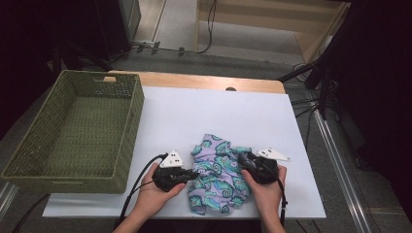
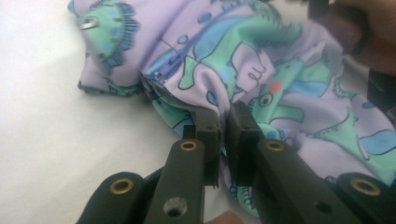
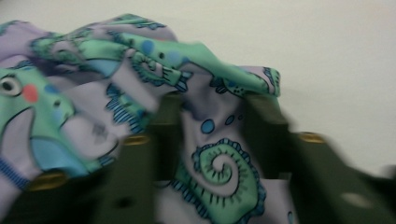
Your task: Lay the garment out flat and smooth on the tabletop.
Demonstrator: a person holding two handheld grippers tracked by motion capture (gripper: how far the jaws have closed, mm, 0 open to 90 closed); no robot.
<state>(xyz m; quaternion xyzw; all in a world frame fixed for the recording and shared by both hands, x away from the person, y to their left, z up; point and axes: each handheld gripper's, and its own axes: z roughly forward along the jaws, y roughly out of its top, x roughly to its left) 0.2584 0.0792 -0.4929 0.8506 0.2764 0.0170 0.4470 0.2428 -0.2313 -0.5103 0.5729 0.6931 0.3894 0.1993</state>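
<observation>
A small lilac garment printed with green and blue dinosaurs lies crumpled near the front edge of the white tabletop. My left gripper sits at its left side, held in a hand. In the left gripper view its jaws stand almost together, pinching a fold of the garment beside a blue zipper. My right gripper is at the garment's right side. In the blurred right gripper view its jaws stand apart, and a thick bunch of the garment fills the gap and drapes over the tips.
A green woven basket stands at the table's left, with nothing inside. Bare white tabletop stretches behind and to the right of the garment. Black cables trail from both grippers over the front edge. Dark stands and cables line the floor at the right.
</observation>
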